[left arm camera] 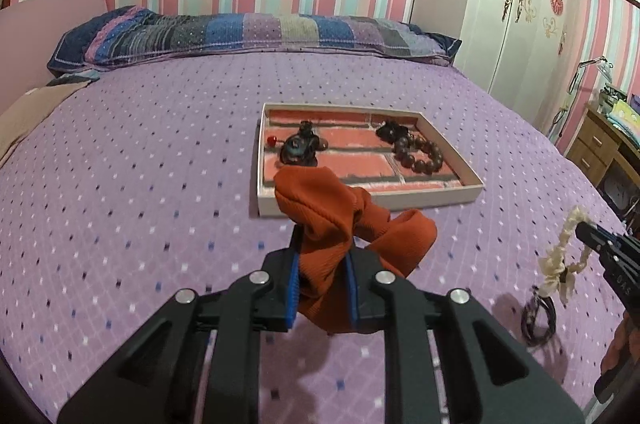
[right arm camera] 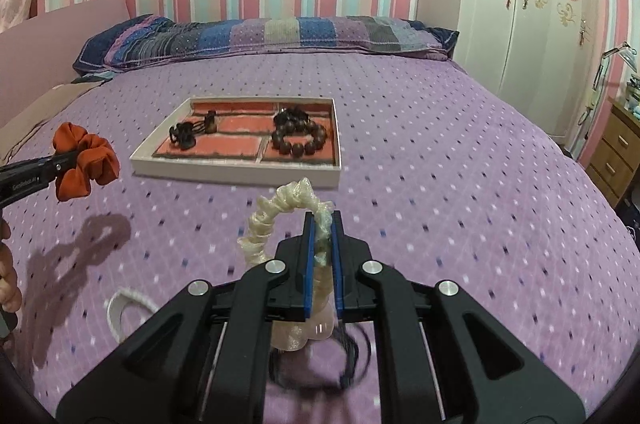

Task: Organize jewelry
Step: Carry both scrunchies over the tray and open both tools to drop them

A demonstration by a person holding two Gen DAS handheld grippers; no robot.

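My left gripper [left arm camera: 323, 240] is shut on an orange scrunchie [left arm camera: 320, 199], held above the purple bedspread just in front of a shallow white tray [left arm camera: 420, 197]. The tray holds a brown bead bracelet [left arm camera: 420, 151] on its right and dark hair ties [left arm camera: 298, 147] on its left. In the right wrist view my right gripper [right arm camera: 323, 220] is shut on a cream scrunchie [right arm camera: 276, 207], lifted off the bed before the tray [right arm camera: 240, 173]. The left gripper [right arm camera: 74, 155] shows there at the left with the orange scrunchie [right arm camera: 86, 163].
A black hair tie [left arm camera: 540, 316] lies on the bed under the right gripper [left arm camera: 582, 226]. A white cord loop [right arm camera: 120, 308] lies to its left. A striped pillow [left arm camera: 248, 31] is at the far edge, a white wardrobe [left arm camera: 520, 3] and a wooden desk [left arm camera: 600, 143] to the right.
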